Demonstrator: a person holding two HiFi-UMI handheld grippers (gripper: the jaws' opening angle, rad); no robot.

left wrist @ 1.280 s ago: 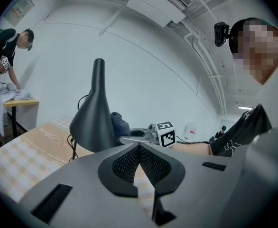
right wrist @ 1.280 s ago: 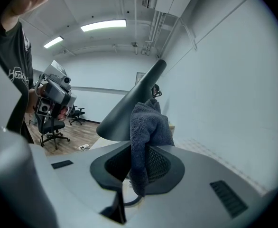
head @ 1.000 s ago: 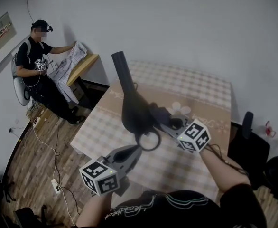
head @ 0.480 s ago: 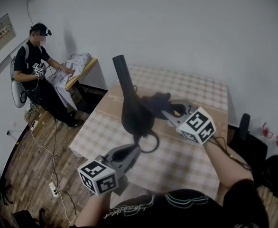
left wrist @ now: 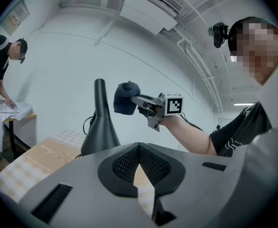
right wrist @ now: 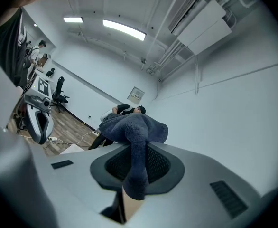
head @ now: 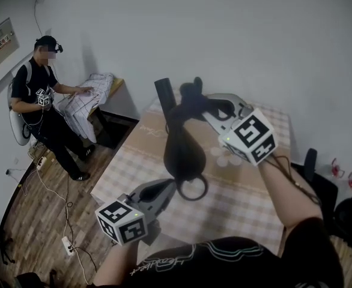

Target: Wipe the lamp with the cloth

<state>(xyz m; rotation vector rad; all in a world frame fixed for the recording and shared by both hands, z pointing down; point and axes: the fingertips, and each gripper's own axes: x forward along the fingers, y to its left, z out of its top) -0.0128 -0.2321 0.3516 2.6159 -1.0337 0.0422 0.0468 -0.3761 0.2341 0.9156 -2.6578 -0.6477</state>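
Note:
A black lamp (head: 182, 152) with a cone body and a thin upright stem (head: 164, 92) rises over the checked table (head: 248, 185). At its foot is a black ring (head: 192, 189). My left gripper (head: 167, 189) reaches that ring from the lower left, its jaws nearly together and apparently pinching the ring. My right gripper (head: 203, 107) is shut on a dark blue-grey cloth (head: 189, 98), held high beside the upper stem. In the left gripper view the cloth (left wrist: 126, 99) hangs just right of the lamp (left wrist: 100, 127). In the right gripper view the cloth (right wrist: 134, 137) drapes between the jaws.
A person (head: 41, 101) stands at the left by a small side table with a striped fabric (head: 92, 92). Dark chairs (head: 311, 161) stand right of the table. A power strip and cables (head: 68, 239) lie on the wooden floor.
My right gripper has carried the cloth from the lamp's lower body up to the top of the stem. The left gripper stays by the ring. The person at the left has stood up.

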